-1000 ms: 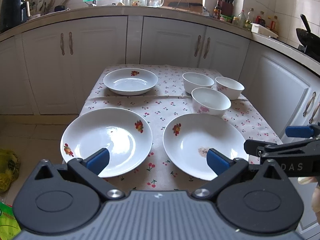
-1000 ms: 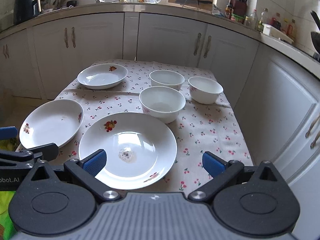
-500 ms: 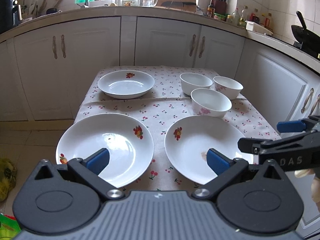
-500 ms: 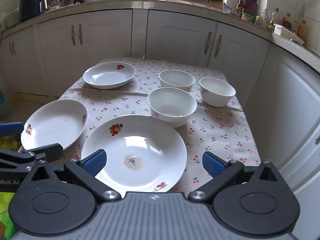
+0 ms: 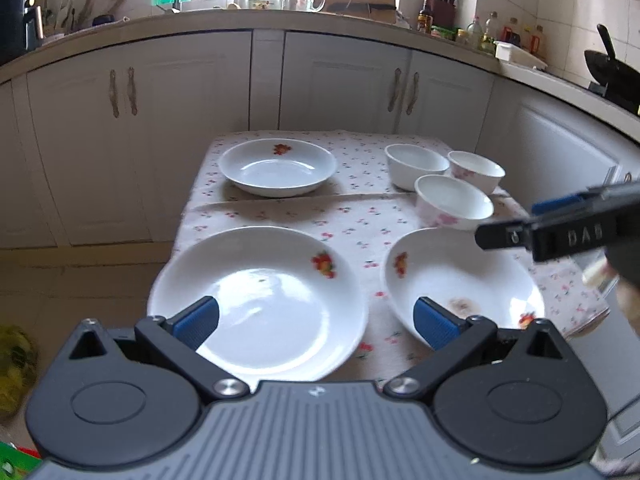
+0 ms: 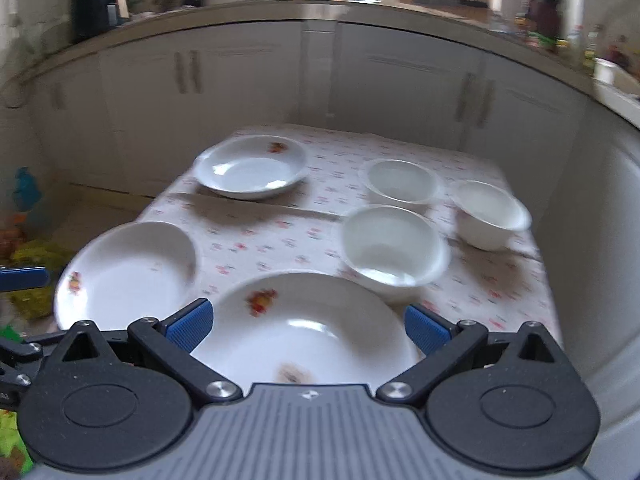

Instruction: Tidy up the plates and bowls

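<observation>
- The only writing I can read is the raised lettering "DAS" on the side of my right tongs (image 5: pixel 560 236), where they cross the right edge of the left wrist view. The brands on the bottles on the far kitchen counter are too small to make out.
- Three white plates lie on the desk (image 5: pixel 352 220), which is covered by a cherry-print cloth. The near-left plate (image 5: pixel 256 300) and the near-right plate (image 5: pixel 460 280) lie side by side at the near edge, apart from each other. The far plate (image 5: pixel 278 168) sits alone at the back left. Each carries a small red fruit motif, and the near-right plate has a brownish smudge in its well.
- Three white bowls are grouped at the back right: the nearest bowl (image 5: pixel 454 206) with a pink flower on its side, just beyond the near-right plate; the back-left bowl (image 5: pixel 416 164); and the back-right bowl (image 5: pixel 476 172). They sit close together; I cannot tell whether they touch.
- My left tongs (image 5: pixel 316 318) are spread wide and hold nothing, blue pads over the near-left plate and the near-right plate.
- My right tongs (image 6: pixel 306 324) are also spread wide and empty, the pads flanking the near-right plate (image 6: pixel 304 328).
- Compared with half a second ago, my right tongs have come forward and lower over that plate, which now fills more of the right wrist view, and that view is blurred with motion. In the left wrist view my right tongs sit higher, now in front of the nearest bowl's right side. All six dishes are where they were.
</observation>
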Demonstrator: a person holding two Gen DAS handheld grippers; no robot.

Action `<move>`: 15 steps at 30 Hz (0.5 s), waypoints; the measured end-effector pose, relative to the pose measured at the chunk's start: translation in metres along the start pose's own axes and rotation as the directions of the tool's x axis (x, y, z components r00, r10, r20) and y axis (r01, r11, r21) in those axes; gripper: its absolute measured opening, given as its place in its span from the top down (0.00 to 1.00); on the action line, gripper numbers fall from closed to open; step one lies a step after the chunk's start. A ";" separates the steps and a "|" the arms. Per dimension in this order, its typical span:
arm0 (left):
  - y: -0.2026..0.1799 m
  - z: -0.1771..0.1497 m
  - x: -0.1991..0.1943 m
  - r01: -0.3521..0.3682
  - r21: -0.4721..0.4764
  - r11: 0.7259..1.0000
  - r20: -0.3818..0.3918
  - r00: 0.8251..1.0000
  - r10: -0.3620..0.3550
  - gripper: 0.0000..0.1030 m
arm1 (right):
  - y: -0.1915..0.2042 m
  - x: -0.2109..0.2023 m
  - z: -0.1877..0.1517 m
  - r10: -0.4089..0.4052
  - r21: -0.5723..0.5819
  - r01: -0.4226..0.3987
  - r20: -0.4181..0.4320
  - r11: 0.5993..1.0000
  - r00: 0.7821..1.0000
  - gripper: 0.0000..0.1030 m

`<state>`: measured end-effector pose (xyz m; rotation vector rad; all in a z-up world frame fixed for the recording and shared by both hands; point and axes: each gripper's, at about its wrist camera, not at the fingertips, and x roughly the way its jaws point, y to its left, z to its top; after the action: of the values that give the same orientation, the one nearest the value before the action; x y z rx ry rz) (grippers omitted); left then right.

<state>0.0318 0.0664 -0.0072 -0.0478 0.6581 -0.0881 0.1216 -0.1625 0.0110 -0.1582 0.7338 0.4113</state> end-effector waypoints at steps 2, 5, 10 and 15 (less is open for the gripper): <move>0.012 -0.003 -0.002 0.007 0.002 1.000 0.001 1.000 -0.007 0.01 | 0.004 0.008 0.006 0.069 -0.013 -0.069 0.005 0.998 0.998 0.00; 0.031 -0.009 -0.002 0.019 0.010 1.000 -0.002 1.000 -0.019 0.01 | 0.014 0.022 0.018 0.170 -0.023 -0.170 -0.007 0.985 0.985 0.00; 0.052 -0.023 0.005 -0.003 0.082 0.997 -0.049 0.999 0.007 0.01 | 0.035 0.053 0.032 0.280 -0.025 -0.282 -0.053 0.959 0.959 0.00; 0.068 -0.035 0.019 0.027 0.114 0.993 -0.108 0.994 -0.015 0.01 | 0.057 0.076 0.039 0.298 -0.079 -0.307 -0.104 0.949 0.949 0.00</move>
<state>0.0302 0.1318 -0.0512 0.0613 0.7588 -0.1499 0.1723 -0.0762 -0.0112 -0.1540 0.8317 0.7369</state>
